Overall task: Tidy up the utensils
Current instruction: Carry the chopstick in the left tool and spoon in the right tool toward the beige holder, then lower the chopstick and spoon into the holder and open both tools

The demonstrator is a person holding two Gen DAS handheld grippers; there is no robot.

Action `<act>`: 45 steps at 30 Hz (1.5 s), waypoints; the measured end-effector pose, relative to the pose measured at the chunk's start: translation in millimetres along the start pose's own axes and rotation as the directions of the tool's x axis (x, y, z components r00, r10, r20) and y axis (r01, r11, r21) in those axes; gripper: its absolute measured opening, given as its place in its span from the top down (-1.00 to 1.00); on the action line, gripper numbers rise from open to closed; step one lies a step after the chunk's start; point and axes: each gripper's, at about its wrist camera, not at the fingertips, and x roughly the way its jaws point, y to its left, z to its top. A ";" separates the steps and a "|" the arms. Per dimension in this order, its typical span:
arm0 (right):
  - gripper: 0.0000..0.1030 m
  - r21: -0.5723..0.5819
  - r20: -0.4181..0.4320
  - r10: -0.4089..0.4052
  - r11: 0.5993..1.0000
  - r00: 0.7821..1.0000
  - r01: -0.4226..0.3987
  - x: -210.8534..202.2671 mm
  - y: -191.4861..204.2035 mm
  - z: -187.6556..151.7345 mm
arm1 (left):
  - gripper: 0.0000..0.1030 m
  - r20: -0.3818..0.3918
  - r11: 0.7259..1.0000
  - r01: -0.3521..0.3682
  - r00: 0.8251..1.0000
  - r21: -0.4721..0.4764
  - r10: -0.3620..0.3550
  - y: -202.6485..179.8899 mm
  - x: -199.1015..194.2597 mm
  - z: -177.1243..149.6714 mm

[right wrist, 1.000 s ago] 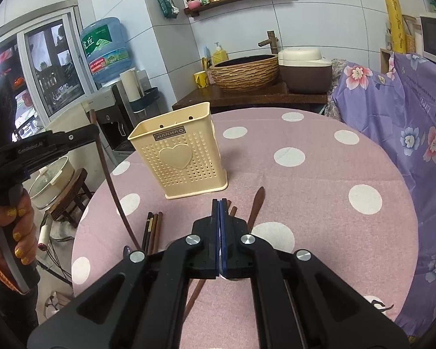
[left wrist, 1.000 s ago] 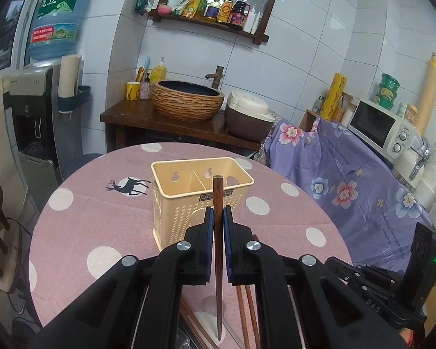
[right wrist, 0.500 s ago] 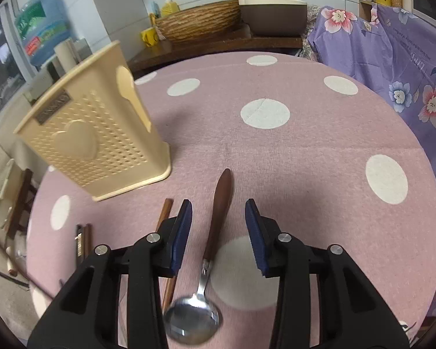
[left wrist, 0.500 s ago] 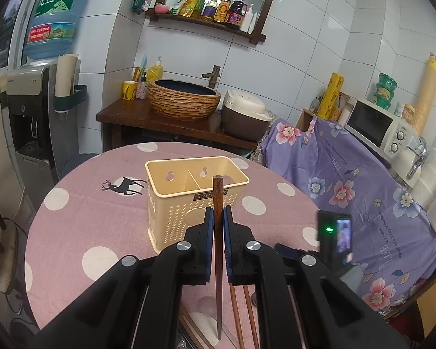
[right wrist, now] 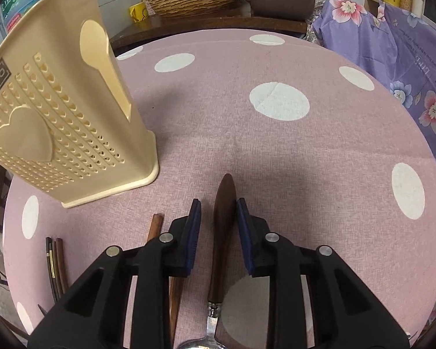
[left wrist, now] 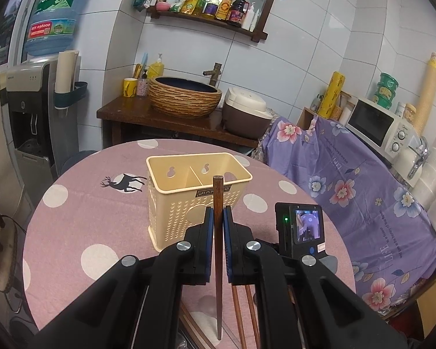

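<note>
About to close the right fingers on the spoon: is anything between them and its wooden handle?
Nothing visible. The right gripper straddles the spoon handle, its fingers have just been closing with only the handle between them, and small gaps remain on both sides. A loose chopstick lies outside the left finger, clear of the gap.

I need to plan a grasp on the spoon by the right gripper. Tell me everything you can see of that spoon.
The spoon lies flat on the pink dotted tablecloth, its dark brown, wood-like handle tapering to a rounded tip that points away from the camera. A short metal neck joins the handle to a shiny metal bowl, cut off at the frame's bottom edge. The handle sits between the blue pads of the right gripper, whose jaws have just been closing; a small gap remains on each side.
</note>
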 end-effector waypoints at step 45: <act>0.69 -0.212 0.478 0.276 0.958 0.834 -0.195 -272.2 25.8 61.4 | 0.85 0.224 0.999 -0.043 0.973 -0.016 0.046 -4.3 -57.5 109.5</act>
